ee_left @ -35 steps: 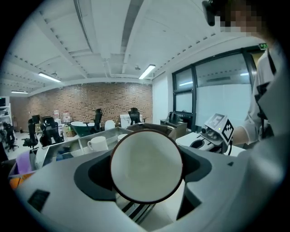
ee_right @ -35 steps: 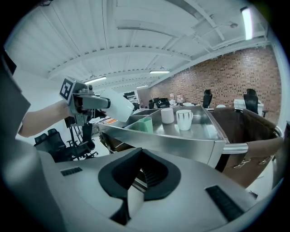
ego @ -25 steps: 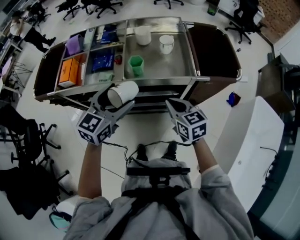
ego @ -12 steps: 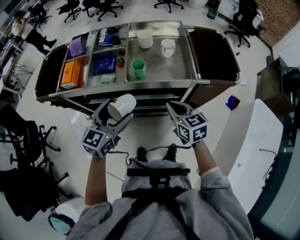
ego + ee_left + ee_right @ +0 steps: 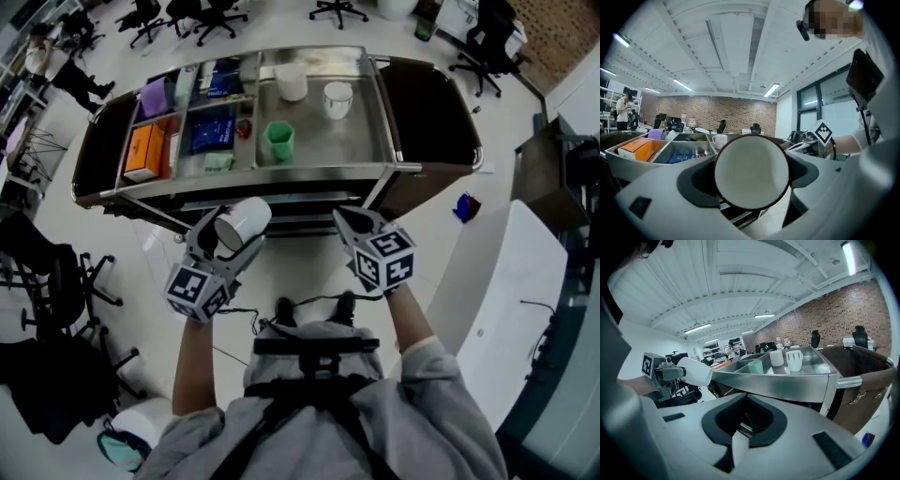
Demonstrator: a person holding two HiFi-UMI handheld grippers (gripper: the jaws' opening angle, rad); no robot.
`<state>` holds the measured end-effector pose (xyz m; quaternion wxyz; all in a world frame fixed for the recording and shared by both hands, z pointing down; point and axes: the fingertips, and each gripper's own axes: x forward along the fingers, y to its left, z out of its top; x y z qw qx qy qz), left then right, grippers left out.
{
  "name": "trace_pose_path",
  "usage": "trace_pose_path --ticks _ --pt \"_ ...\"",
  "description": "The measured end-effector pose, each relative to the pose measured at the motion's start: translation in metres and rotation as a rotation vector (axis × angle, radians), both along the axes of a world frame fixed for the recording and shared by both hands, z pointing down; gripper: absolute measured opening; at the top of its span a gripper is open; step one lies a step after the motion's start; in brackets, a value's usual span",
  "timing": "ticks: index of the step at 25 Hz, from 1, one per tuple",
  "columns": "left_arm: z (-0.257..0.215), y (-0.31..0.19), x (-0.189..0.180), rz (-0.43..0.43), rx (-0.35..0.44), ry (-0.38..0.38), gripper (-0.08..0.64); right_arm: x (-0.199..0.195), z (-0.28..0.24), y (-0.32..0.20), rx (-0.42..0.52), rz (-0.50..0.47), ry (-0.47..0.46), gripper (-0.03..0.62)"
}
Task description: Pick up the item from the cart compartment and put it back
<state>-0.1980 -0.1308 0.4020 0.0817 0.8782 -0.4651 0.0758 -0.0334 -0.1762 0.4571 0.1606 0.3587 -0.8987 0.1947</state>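
Note:
A white cup (image 5: 242,221) lies on its side between the jaws of my left gripper (image 5: 228,234), its dark-rimmed mouth towards the camera. In the left gripper view the cup (image 5: 751,169) fills the gap, with the jaws wide around it and pressed on its sides. It hangs over the floor, just in front of the steel cart (image 5: 281,172). My right gripper (image 5: 352,223) hovers level with it on the right, shut and empty, its tips meeting (image 5: 739,446). The right gripper view shows the held cup (image 5: 695,372) off to its left.
The cart's big tray holds a green cup (image 5: 278,141), a white cup (image 5: 292,82) and a white mug (image 5: 337,98). The left compartments hold an orange box (image 5: 142,150), a purple item (image 5: 153,96) and blue packs (image 5: 212,127). A white table (image 5: 506,291) stands right, a black chair (image 5: 56,309) left.
My left gripper has drawn back a little from the cart towards the person, the white cup still in it. The right gripper has hardly moved.

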Motion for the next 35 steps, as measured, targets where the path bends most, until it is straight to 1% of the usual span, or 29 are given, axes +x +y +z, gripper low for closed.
trace_pose_path --ticks 8,13,21,30,35 --pt "0.006 -0.002 0.0 0.0 -0.029 0.002 0.414 0.001 0.002 -0.002 -0.003 0.002 0.002 0.009" --pt "0.005 -0.006 0.002 -0.002 -0.033 0.009 0.414 0.004 0.002 -0.003 -0.002 0.004 0.003 0.009" --pt "-0.001 -0.019 0.01 0.027 -0.038 -0.003 0.414 0.005 -0.002 -0.008 0.006 0.007 0.003 0.009" --pt "-0.018 -0.046 0.026 0.097 -0.038 -0.037 0.414 0.002 -0.011 -0.016 0.033 -0.001 0.022 0.009" --pt "-0.031 -0.069 0.04 0.168 -0.036 -0.108 0.414 0.0 -0.017 -0.023 0.047 -0.018 0.027 0.009"
